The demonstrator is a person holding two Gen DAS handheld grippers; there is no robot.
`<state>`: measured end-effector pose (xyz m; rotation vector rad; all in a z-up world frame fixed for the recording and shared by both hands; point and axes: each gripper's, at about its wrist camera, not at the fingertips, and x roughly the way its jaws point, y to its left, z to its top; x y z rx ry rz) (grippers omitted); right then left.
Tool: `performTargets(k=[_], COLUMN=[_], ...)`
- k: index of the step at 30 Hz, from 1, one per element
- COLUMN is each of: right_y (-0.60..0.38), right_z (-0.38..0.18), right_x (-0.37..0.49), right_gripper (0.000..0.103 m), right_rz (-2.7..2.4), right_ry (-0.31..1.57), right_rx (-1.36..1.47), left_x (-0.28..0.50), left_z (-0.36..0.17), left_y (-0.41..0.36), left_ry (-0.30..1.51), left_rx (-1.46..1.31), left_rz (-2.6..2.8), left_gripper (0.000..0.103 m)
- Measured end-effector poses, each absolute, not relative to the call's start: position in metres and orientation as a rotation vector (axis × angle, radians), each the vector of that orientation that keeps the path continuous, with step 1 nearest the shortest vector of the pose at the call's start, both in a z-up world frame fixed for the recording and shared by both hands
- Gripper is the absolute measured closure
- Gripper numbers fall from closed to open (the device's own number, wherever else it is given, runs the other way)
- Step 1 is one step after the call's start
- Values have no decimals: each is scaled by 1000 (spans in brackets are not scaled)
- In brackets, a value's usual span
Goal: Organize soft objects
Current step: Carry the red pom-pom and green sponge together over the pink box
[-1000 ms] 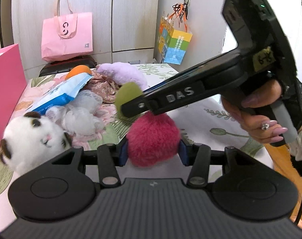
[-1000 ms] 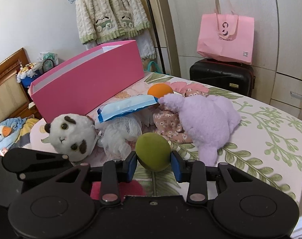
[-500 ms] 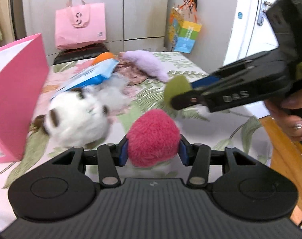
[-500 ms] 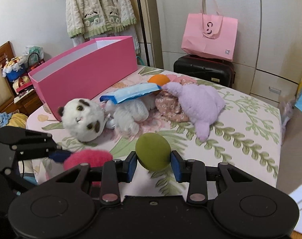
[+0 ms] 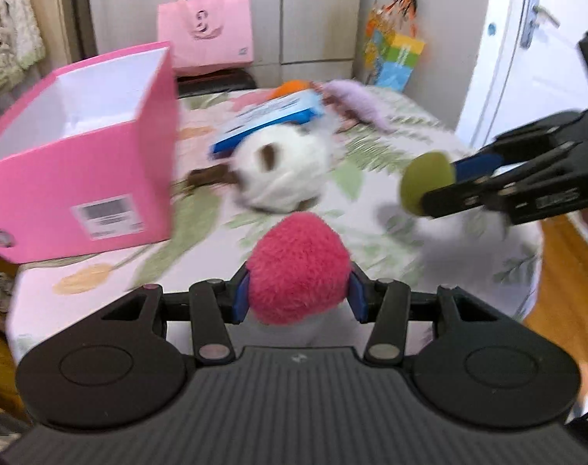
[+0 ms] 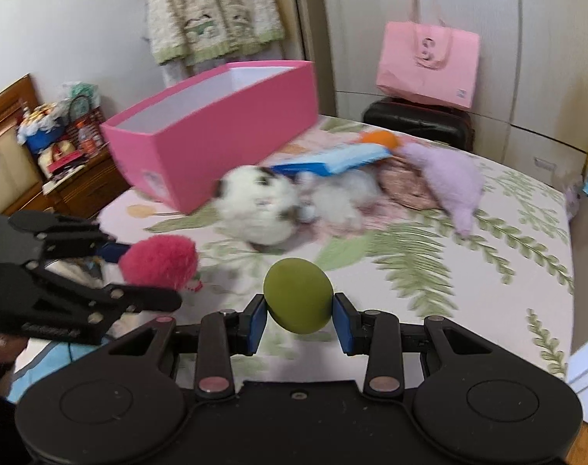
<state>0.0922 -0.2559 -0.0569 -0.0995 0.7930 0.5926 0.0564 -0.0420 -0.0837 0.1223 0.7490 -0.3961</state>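
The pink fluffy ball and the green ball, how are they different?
The pink fluffy ball looks shaggy; the green ball looks smooth. The pink one is bright pink, the green one dull olive. The pink one sits in the left gripper, the green one in the right gripper. Both are roundish and are pinched between blue pads above the flowery bed cover.

Box mouth: the open pink cardboard box (image 6: 216, 131) gapes upward, nothing across its top.
Near strip: bare leaf-print bedspread (image 6: 429, 271) in front of both grippers.
Blockers: round white plush with brown patches (image 6: 257, 209) sits just beside the box's near corner; the soft pile behind it crowds the middle.
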Motion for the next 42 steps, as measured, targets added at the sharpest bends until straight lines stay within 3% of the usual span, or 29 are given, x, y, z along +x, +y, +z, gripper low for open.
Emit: performTargets(k=[18,25,42], right_y=[-145,-118,-83], right_z=[5,35,52], right_x=[94,132,285], right_gripper=[61,61,61], right_rz=[900,963,860], right_ry=[730,647,578], right_rx=[-166,-198,-434], left_x=[62,87,254], left_z=[-12,19,34], left_y=[60,72,80], left_ry=[836,750,675], left_rx=[148,169,100], left_rz=[-341,-305,-231], left_gripper=[56,55,55])
